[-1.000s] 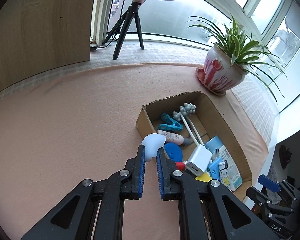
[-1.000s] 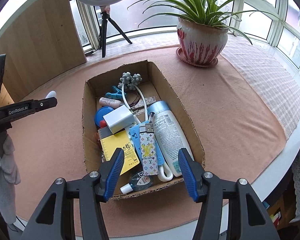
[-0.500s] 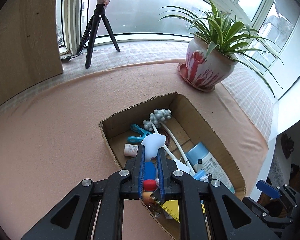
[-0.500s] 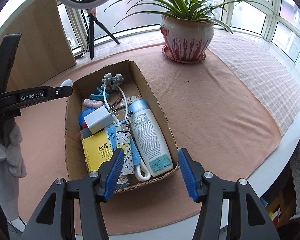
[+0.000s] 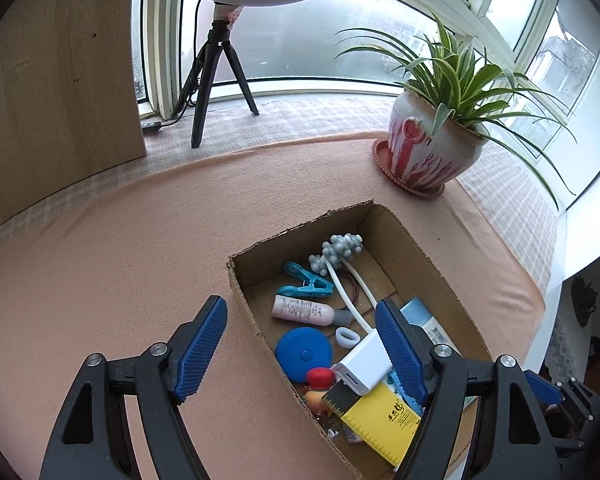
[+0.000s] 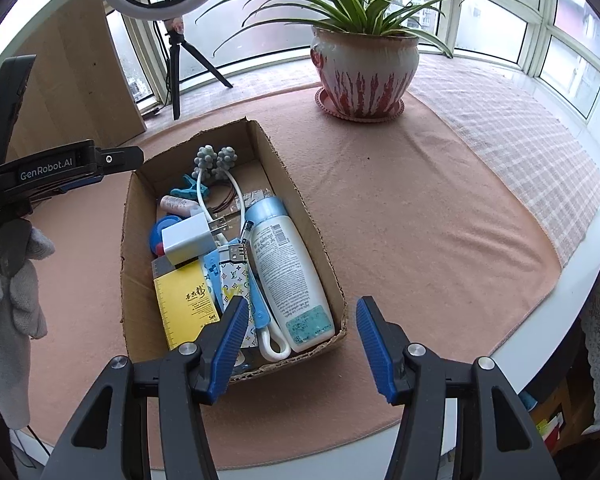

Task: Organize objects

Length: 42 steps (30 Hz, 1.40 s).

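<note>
An open cardboard box (image 5: 416,248) (image 6: 296,192) sits on the peach cloth, filled with several small items. Among them are a white charger (image 5: 364,364) (image 6: 188,240), a blue disc (image 5: 304,354), a pink tube (image 5: 302,310), a blue clip (image 5: 306,282), a yellow ruler pack (image 5: 384,420) (image 6: 186,300) and a white bottle (image 6: 288,276). A small white oval piece (image 5: 346,337) lies beside the disc. My left gripper (image 5: 302,354) is open and empty, above the box's near left corner. My right gripper (image 6: 298,340) is open and empty over the box's near end.
A potted spider plant (image 5: 436,148) (image 6: 364,68) stands on a saucer beyond the box. A ring light on a black tripod (image 5: 216,80) (image 6: 176,64) stands by the window. A wooden panel (image 5: 52,80) rises at the left. The table edge (image 6: 560,320) runs on the right.
My left gripper held a small white piece shut between its jaws, moved over the box, then opened wide. The piece now lies in the box. My right gripper stayed open.
</note>
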### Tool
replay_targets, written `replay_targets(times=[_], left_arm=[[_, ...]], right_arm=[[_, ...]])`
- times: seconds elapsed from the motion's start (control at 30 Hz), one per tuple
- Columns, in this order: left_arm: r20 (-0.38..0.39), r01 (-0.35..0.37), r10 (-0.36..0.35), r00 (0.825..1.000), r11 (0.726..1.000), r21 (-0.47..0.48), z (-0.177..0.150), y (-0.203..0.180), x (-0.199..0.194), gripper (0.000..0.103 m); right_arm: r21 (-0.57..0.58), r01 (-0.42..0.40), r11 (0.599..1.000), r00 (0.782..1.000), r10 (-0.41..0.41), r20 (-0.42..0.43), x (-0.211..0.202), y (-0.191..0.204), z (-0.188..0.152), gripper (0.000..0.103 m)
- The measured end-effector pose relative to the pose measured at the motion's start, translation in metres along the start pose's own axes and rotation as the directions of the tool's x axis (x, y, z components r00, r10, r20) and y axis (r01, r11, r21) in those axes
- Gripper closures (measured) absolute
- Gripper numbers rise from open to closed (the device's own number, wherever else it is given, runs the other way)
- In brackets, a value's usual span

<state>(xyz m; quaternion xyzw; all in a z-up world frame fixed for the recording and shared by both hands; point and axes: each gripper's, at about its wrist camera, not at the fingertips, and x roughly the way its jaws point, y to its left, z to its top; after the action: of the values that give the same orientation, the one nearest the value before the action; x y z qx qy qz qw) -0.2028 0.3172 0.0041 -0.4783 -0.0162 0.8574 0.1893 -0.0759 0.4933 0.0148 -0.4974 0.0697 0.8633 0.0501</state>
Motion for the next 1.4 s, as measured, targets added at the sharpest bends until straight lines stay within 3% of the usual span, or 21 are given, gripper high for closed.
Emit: replay_targets(times=[0.43,1.03,1.3,1.4], left_arm=[[0.012,-0.106,0.108,0.994,0.990,-0.092,-0.041,0.068,-0.057,0.024],[0.039,-0.247,0.267,0.963,0.931,-0.270,-0.142,0.179,-0.157,0.023],[0.039,-0.298,0.329,0.943,0.893,-0.338,-0.178,0.214,-0.189,0.020],[0.035,-0.307,0.339,0.940,0.886,-0.347,-0.188,0.222,-0.196,0.019]], right_arm=[[-0.052,-0.044,0.998,0.999,0.044,0.008,-0.004,0.045,-0.001,0.051],[-0.228,-0.172,0.959,0.984,0.178,0.008,-0.013,0.179,-0.017,0.051],[-0.287,-0.210,0.935,0.975,0.224,0.014,-0.016,0.223,-0.026,0.041],[-0.306,-0.235,0.923,0.969,0.249,0.007,-0.017,0.236,-0.030,0.033]])
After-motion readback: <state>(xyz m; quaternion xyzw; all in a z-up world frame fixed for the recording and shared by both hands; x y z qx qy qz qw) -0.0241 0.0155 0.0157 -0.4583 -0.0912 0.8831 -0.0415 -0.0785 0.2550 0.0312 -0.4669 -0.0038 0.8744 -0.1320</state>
